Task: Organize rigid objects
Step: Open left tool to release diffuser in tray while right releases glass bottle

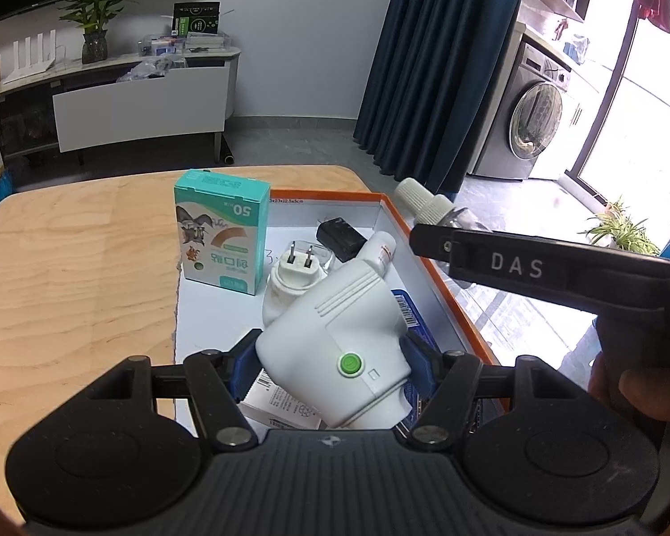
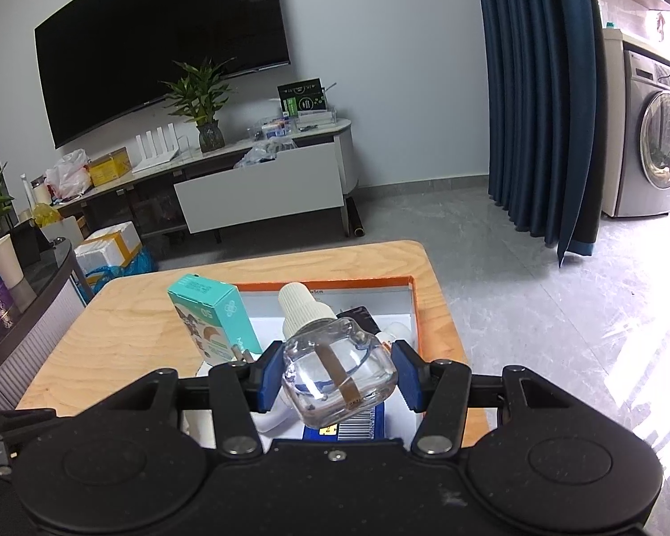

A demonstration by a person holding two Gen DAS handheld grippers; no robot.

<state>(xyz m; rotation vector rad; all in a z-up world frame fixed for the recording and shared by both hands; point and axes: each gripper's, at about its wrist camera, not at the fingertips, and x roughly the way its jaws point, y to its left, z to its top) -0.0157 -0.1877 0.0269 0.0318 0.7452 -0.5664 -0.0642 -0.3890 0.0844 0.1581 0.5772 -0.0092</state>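
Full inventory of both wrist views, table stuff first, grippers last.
White plastic plug-in device with green button: 1, white, held between left gripper fingers above the box.
Clear glass refill bottle with ribbed white cap: 1, clear, held between right gripper fingers.
Orange-rimmed shallow cardboard box: 1, white inside, on the table's right part.
Teal bandage carton: 1, teal, upright at the box's left edge.
White two-prong plug unit: 1, white, in the box.
Black adapter: 1, black, box's far end.
Light wooden table: 1, under everything.
Left gripper: 1, black, blue pads.
Right gripper: 1, black, blue pads.
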